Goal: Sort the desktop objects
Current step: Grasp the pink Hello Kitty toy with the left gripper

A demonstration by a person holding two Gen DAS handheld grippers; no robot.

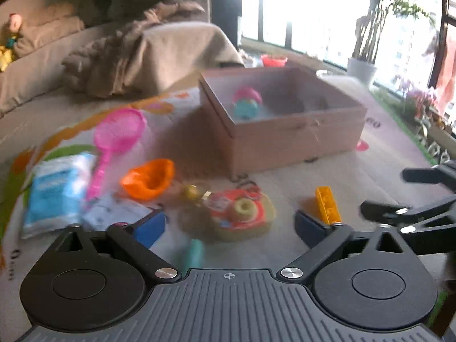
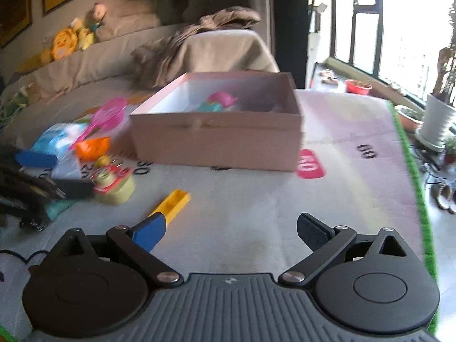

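Above blurry toy camera (image 1: 242, 213), left tool (image 1: 230, 226) spread.

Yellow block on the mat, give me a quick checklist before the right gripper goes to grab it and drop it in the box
1. Right gripper open and holding nothing: ok.
2. Yellow block reachable: ok, it lies on the mat just ahead of the blue finger pad.
3. Block centred between the fingers: not ok, it sits off to the left.
4. Left gripper out of the way: cannot tell; it is open, hovering by the red and yellow toy close to the block.
5. Cardboard box open with room: ok, only a pink and teal toy shows inside.
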